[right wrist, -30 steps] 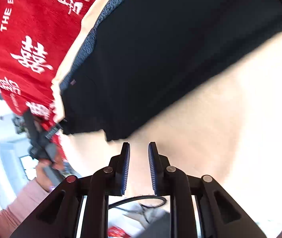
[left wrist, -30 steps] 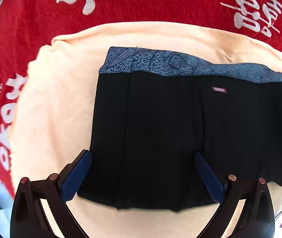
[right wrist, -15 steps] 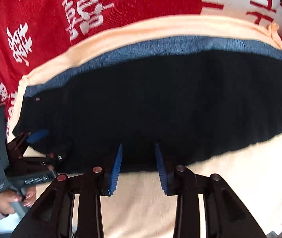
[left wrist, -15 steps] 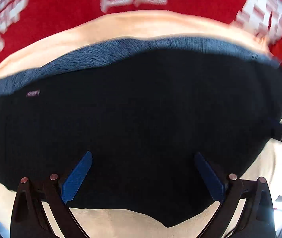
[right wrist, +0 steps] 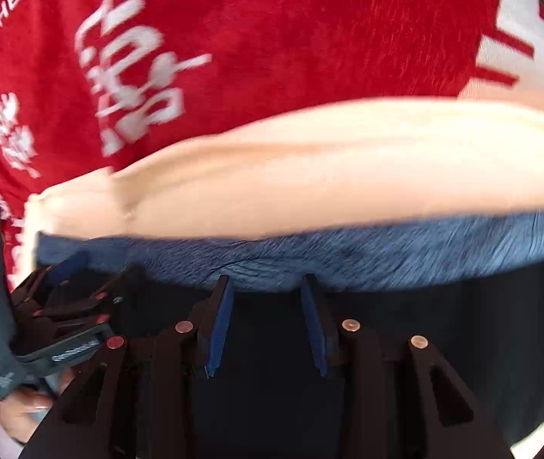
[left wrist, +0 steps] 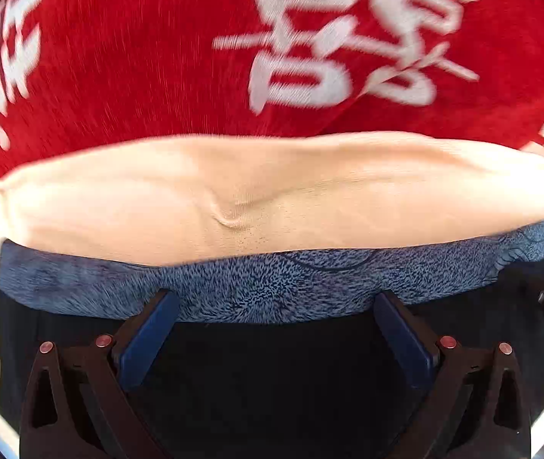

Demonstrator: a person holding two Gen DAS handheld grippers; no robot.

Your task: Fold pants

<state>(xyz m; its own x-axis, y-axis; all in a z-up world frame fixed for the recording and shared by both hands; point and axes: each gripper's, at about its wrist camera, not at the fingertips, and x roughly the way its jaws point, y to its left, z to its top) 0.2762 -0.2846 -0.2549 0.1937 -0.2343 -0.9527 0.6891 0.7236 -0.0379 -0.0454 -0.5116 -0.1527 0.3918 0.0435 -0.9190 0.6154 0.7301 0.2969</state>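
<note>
My left tongs [left wrist: 272,302] are spread wide over the black pants [left wrist: 272,375], the two blue pads reaching the mottled blue-grey waistband [left wrist: 272,290] with the dark cloth filling the space between and below them; whether they touch the fabric I cannot tell. My right tongs [right wrist: 266,287] stand at a narrower gap with nothing between the pads, their tips also at the edge of the waistband [right wrist: 348,264], black fabric under them. In the right wrist view my left tongs [right wrist: 69,298] sit just beside, to the left, over the same garment near its left end, with my left hand [right wrist: 23,413] on the handle low at the edge. The pants lie flat on a peach-coloured cloth [left wrist: 272,195], waistband on the far side from me. Beyond that cloth spreads a red blanket [left wrist: 138,57] printed with large white characters, blurred; the word "THE" reads near the top left of the right wrist view. The handle of the left tongs carries small print too blurred to read. Little of the room shows, only a pale sliver at the left edge.
</note>
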